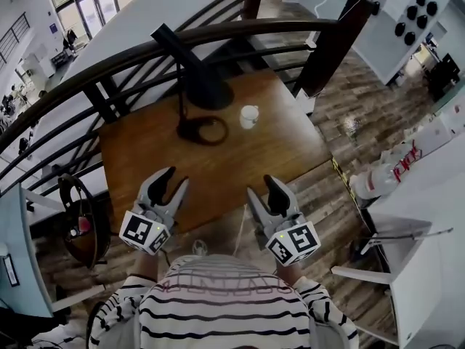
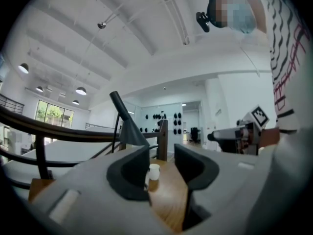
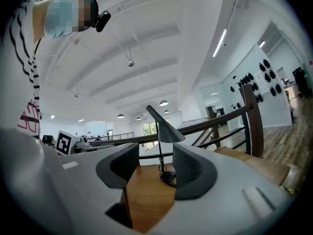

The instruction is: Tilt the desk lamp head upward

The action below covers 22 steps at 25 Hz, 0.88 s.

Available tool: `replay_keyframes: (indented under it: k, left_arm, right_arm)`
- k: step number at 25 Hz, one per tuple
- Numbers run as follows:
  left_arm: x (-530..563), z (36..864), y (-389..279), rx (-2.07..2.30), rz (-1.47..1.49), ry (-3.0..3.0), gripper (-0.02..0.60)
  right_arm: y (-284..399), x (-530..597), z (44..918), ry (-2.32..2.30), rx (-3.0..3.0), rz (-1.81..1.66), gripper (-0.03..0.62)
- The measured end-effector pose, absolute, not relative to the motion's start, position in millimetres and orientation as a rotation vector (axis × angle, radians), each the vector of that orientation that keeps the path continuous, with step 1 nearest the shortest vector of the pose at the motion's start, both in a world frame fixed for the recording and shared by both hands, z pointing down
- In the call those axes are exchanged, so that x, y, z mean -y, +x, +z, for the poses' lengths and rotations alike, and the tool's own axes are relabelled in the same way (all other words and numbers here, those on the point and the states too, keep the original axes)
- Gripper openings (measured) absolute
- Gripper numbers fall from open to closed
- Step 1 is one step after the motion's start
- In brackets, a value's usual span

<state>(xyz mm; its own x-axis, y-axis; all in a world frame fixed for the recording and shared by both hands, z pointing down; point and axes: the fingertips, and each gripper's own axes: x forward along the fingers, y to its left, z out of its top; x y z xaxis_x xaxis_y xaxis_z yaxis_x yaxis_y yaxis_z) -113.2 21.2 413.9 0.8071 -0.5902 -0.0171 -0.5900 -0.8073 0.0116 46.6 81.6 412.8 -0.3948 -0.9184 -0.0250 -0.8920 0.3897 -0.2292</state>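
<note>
A black desk lamp stands at the far side of the wooden table point(image 1: 276, 155). Its cone head point(image 1: 196, 75) slopes down and its ring base point(image 1: 202, 130) lies flat. Both grippers hover over the table's near edge, well short of the lamp. My left gripper point(image 1: 173, 181) is open with nothing between its fingers. My right gripper point(image 1: 264, 192) is open and empty too. In the left gripper view the lamp head point(image 2: 131, 132) shows beyond the open left gripper point(image 2: 161, 168). The right gripper view frames the lamp head point(image 3: 165, 128) and base point(image 3: 167, 178) past the open right gripper point(image 3: 155, 163).
A small white cup point(image 1: 248, 115) stands just right of the lamp base; it also shows as the cup point(image 2: 154, 171) in the left gripper view. A dark curved railing point(image 1: 145, 53) runs behind the table. A chair point(image 1: 78, 220) sits at the left, a white table point(image 1: 429, 195) at the right.
</note>
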Motion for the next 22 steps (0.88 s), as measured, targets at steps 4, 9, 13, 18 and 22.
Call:
replay_keyframes:
  k: [4, 9, 13, 18, 22]
  left_arm:
    - [12.3, 411.7, -136.0, 0.923, -0.022, 2.991, 0.156]
    - [43.1, 413.8, -160.7, 0.89, -0.04, 2.988, 0.156]
    - [65.0, 423.9, -168.6, 0.928, -0.05, 2.956, 0.156]
    - [88.9, 437.7, -162.8, 0.97, -0.038, 2.939, 0.156]
    - [114.0, 437.8, -155.0, 1.087, -0.043, 2.903, 0.156]
  right_arm:
    - [25.0, -50.2, 415.6, -1.67, -2.442, -0.284, 0.202]
    - [6.2, -22.5, 425.9, -1.71, -2.407, -0.324, 0.201]
    - [2.0, -2.2, 433.3, -1.686, -2.4, -0.39, 0.199]
    - [10.7, 34.5, 444.4, -1.655, -2.449, -0.422, 0.199]
    - [18.9, 71.2, 454.2, -1.578, -2.562, -0.444, 0.199]
